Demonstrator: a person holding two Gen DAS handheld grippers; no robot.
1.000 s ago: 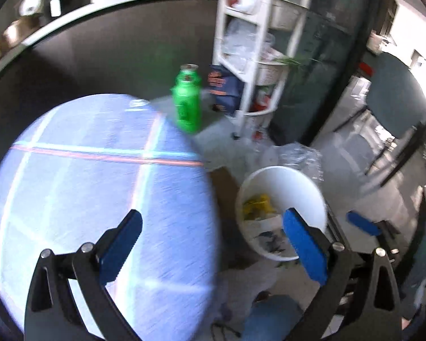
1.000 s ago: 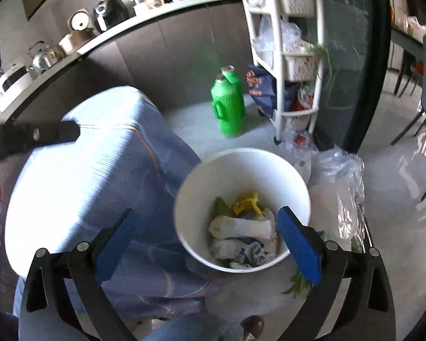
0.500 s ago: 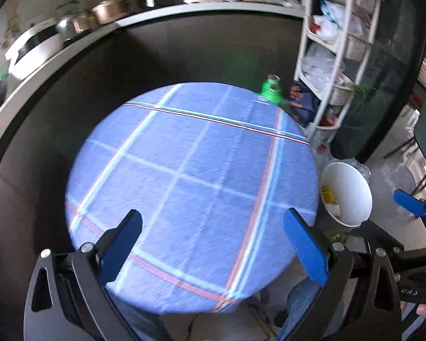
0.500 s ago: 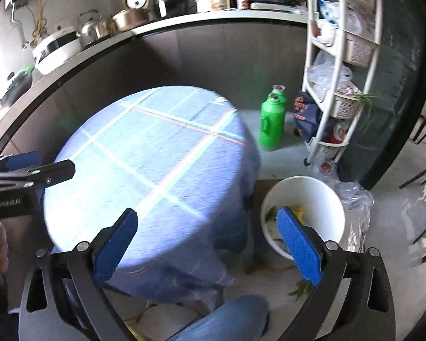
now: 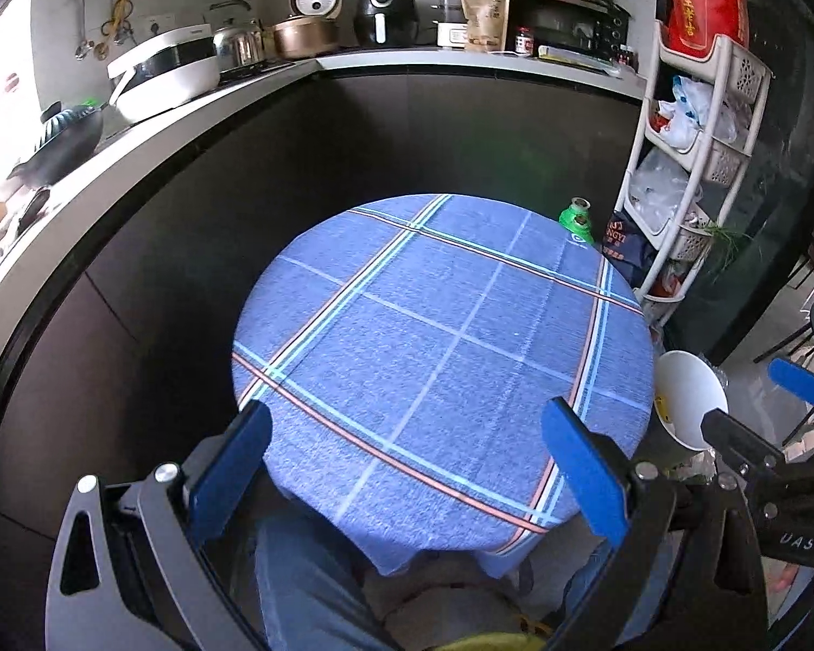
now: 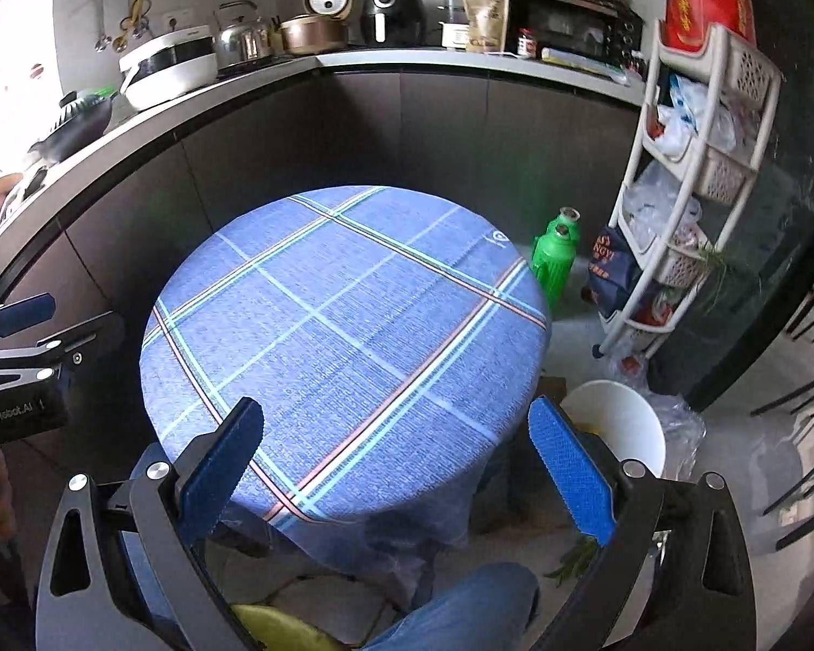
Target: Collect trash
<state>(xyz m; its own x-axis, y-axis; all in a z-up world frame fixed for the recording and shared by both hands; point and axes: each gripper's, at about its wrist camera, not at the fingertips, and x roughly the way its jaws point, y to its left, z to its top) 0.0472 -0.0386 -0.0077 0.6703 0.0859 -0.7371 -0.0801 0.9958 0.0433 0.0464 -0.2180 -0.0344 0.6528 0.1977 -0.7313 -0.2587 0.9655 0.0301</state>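
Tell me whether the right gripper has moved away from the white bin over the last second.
Yes. The right gripper has pulled up and back: the white bin, earlier centred between its jaws, now sits low right beside the round table.

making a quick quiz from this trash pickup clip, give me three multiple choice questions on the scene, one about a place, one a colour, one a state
1. Where does the white trash bin stand?
A. on the floor to the right of the round table
B. on the counter
C. on the tablecloth

2. What colour is the jug on the floor behind the table?
A. red
B. green
C. yellow

3. How are the right gripper and the left gripper?
A. both shut on trash
B. one holds a bottle
C. both open and holding nothing

Answers: 1 A, its rim shows low beside the table's right edge. 2 B, its ribbed body is bright green. 3 C, in each wrist view the blue pads stand wide apart with only tablecloth between them.
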